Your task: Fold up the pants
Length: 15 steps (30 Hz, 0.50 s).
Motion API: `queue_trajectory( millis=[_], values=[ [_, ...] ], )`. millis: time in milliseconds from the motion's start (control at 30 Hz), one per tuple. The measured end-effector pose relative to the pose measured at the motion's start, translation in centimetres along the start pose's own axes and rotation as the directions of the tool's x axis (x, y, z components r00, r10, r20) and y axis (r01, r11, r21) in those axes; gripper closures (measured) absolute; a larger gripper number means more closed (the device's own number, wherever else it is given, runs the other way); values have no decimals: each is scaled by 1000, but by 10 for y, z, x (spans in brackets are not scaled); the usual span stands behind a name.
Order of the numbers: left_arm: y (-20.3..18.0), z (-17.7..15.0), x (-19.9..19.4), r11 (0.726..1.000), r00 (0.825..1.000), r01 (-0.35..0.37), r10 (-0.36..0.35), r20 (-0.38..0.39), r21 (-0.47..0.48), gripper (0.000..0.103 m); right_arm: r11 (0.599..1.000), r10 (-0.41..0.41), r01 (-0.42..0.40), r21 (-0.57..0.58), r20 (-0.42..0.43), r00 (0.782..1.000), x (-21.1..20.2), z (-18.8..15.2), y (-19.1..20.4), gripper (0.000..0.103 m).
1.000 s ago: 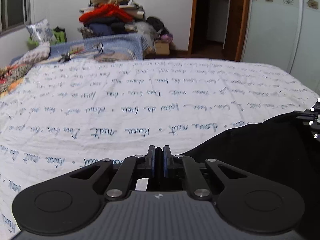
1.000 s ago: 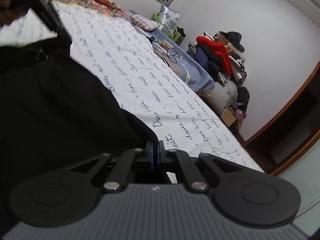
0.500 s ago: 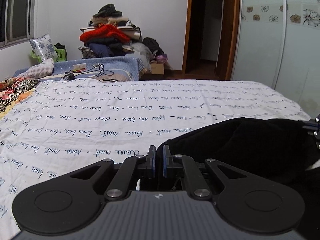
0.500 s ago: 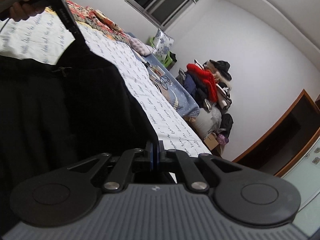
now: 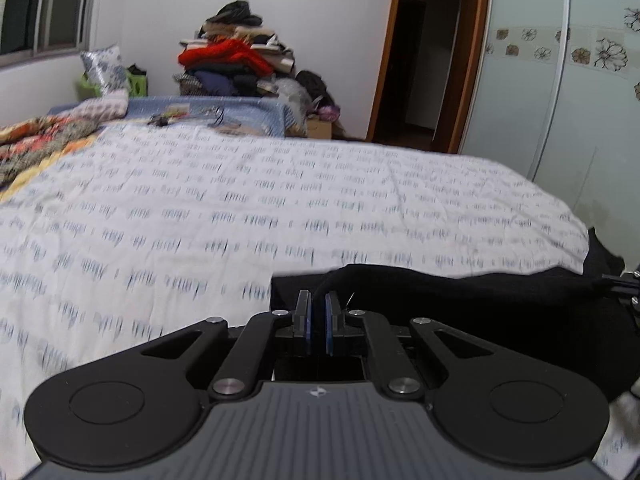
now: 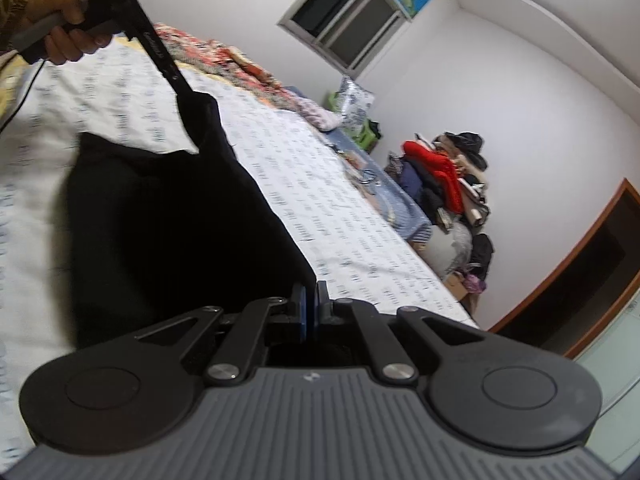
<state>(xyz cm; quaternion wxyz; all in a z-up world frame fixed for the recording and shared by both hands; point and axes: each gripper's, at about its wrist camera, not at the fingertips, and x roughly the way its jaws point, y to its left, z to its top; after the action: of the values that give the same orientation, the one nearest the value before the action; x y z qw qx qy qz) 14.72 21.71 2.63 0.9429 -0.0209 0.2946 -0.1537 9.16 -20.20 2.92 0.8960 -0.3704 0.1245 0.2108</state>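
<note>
**Black pants held up over the bed by both tools**

The white bedsheet (image 5: 280, 208) carried rows of blue handwritten-style script, but motion blur left none of it readable. White lettering ran along the arm of the left tool seen from the right wrist camera; it was too small to make out.

The black pants (image 6: 160, 232) hung above the sheet as a dark, matte, soft sheet of fabric, stretched between the two tools. The left tool (image 5: 318, 320) had its blue-lined jaws drawn narrow with a fold of the black cloth pinched between them. The right tool (image 6: 311, 312) was closed tight on another edge of the same cloth, its jaws all but touching. In the right wrist view the left tool (image 6: 188, 104) bit the far upper corner of the pants, and the person's left hand (image 6: 60, 28) gripped its handle, a cable trailing down from it.

Beyond the pants, a patterned quilt in red and orange (image 5: 36, 140) lay crumpled at the head of the bed, beside a floral pillow (image 5: 104, 68). A blue-covered surface (image 5: 224, 110) beyond the bed held tangled cables and small items. Against the white wall rose a pile of folded clothes (image 5: 232, 60), a red knit among them. A wood-framed doorway (image 5: 428, 56) stood to the right, next to a pale sliding wardrobe door (image 5: 560, 100) banded with flower motifs. A barred window (image 6: 348, 28) showed above.
</note>
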Motion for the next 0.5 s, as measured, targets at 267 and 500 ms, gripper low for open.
queue_trajectory(
  millis=[267,500],
  values=[
    [8,-46,-22,997,997,-43,38,-62,-69,102,991,128,-129,-35,-41,991,-25,-11,51,100],
    [1,-62,-34,997,994,-57,51,-96,-57,102,988,152,-154,-32,-69,986,-36,-23,72,100]
  ],
)
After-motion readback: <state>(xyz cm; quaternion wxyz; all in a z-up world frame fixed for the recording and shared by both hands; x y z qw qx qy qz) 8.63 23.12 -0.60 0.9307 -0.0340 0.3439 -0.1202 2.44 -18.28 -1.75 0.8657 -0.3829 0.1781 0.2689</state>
